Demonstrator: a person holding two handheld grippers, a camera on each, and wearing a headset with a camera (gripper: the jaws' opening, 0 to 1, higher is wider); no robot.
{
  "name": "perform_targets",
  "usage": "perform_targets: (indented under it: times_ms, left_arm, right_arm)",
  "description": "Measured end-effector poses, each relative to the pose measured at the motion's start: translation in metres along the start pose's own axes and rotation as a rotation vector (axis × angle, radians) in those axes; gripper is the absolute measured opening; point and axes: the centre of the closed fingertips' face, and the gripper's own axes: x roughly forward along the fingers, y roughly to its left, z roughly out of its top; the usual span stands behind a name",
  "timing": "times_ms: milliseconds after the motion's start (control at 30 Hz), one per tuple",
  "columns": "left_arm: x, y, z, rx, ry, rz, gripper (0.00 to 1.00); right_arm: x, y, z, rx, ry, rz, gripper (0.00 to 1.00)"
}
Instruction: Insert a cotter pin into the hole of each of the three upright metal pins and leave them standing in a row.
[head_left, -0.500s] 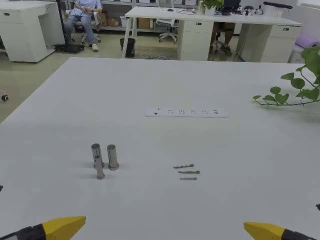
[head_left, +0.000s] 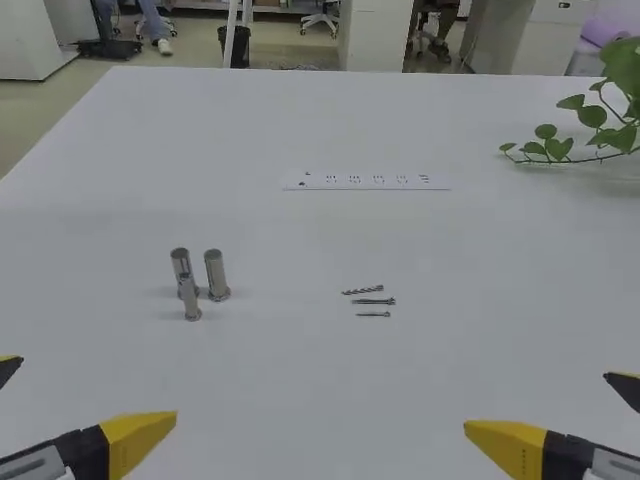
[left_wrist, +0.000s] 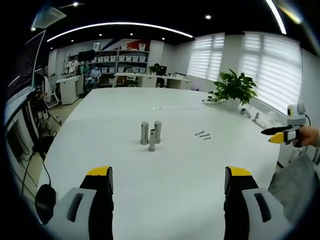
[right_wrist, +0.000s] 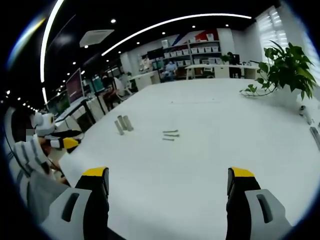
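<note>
Head view first: three pins (head_left: 197, 282) are standing upright on the table (head_left: 320, 120), bunched in a tight cluster rather than a row, with two behind and one just in front. Three cotters (head_left: 369, 301) are lying flat to the right of the pins, well apart from them and roughly parallel, probably laid out so each can be picked singly. None appears to be sitting in a pin, though the holes are too small to make out. A strip (head_left: 365, 181) is lying beyond the pins, clear of the work. The left gripper (head_left: 95, 392) and right gripper (head_left: 538, 402) are hanging on the person's side of the pins, each with its jaws spread wide and carrying nothing. I judge this a ready stance.

Left gripper view: the jaws are gaping, empty, and framing the pins (left_wrist: 150, 135) almost dead ahead, which suits this hand for steadying a pin. The cotters (left_wrist: 203, 134) are showing to the right of the pins.

Right gripper view: the jaws are likewise standing apart with nothing between them. The cotters (right_wrist: 169, 135) are lying ahead, right of the pins (right_wrist: 123, 124), so this hand is facing the piece it would likely lift. The task is only starting.
</note>
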Motion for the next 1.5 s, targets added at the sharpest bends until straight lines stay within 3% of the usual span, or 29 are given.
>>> perform_targets:
  times_ms: [233, 333, 500, 833, 1000, 1067, 1500]
  left_arm:
    - [0.002, -0.001, 0.001, 0.003, 0.004, -0.018, 0.94]
    - [0.001, -0.001, -0.001, 0.008, 0.018, -0.022, 0.99]
    - [-0.002, -0.004, -0.011, 0.014, 0.062, -0.034, 0.99]
    - [-0.004, -0.012, -0.020, 0.014, 0.091, -0.036, 0.99]
    - [-0.004, -0.009, -0.015, -0.020, 0.072, -0.017, 0.99]
    - [-0.005, -0.007, -0.013, -0.006, 0.065, -0.007, 0.99]
    - [-0.005, -0.005, -0.016, -0.015, 0.094, 0.008, 0.99]
  right_arm:
    - [0.001, 0.000, -0.002, 0.004, 0.009, -0.007, 1.00]
    - [0.002, 0.001, -0.002, 0.002, 0.010, -0.009, 1.00]
    - [0.003, 0.003, -0.004, -0.005, 0.019, -0.005, 1.00]
    - [0.003, 0.002, -0.010, 0.003, 0.024, -0.006, 0.99]
    - [0.002, 0.000, -0.015, -0.001, 0.044, -0.002, 0.98]
    - [0.002, -0.002, -0.012, 0.006, 0.035, -0.003, 0.98]
    - [0.007, 0.000, -0.015, 0.025, 0.053, 0.026, 0.99]
